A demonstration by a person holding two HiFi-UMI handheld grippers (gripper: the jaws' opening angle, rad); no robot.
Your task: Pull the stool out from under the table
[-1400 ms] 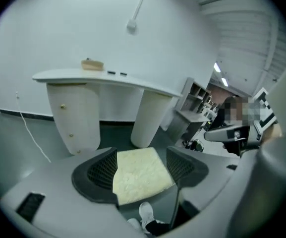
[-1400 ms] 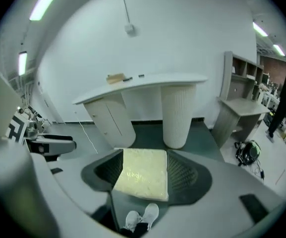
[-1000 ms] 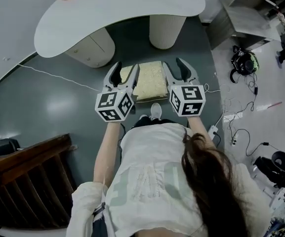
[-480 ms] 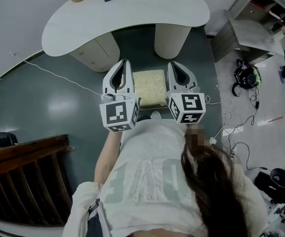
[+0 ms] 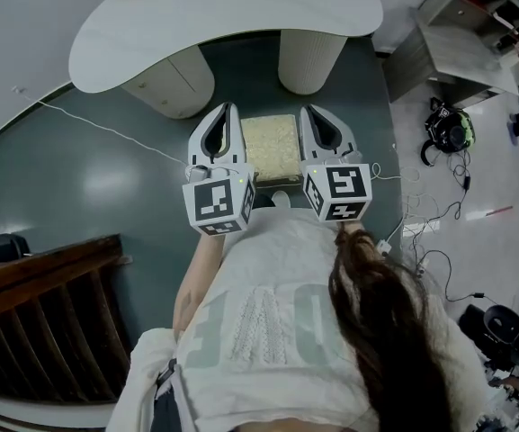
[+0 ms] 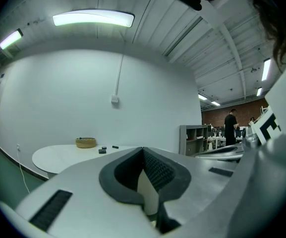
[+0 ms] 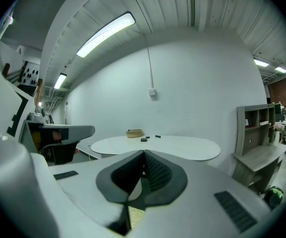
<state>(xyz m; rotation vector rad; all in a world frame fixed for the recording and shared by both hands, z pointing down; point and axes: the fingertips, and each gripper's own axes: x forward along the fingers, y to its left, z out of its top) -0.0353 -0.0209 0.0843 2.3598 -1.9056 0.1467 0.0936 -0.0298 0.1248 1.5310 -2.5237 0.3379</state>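
A: Where was the stool?
B: The stool (image 5: 271, 148) stood on the dark floor (image 5: 79, 196), just in front of the white table (image 5: 232, 25). From the head view its pale seat lay clear of the tabletop, near the table's two legs.
A: And the grippers?
B: One was on each side of the seat, both pointing toward the table. The left gripper (image 5: 228, 109) had its jaws pressed together with nothing between them, and so did the right gripper (image 5: 306, 112). I couldn't tell whether either one touched the stool.
A: Anything on the table?
B: A small basket (image 6: 85, 143) sat at the far edge with a few small dark things beside it. A thin cable (image 5: 106, 130) ran across the floor on the left.
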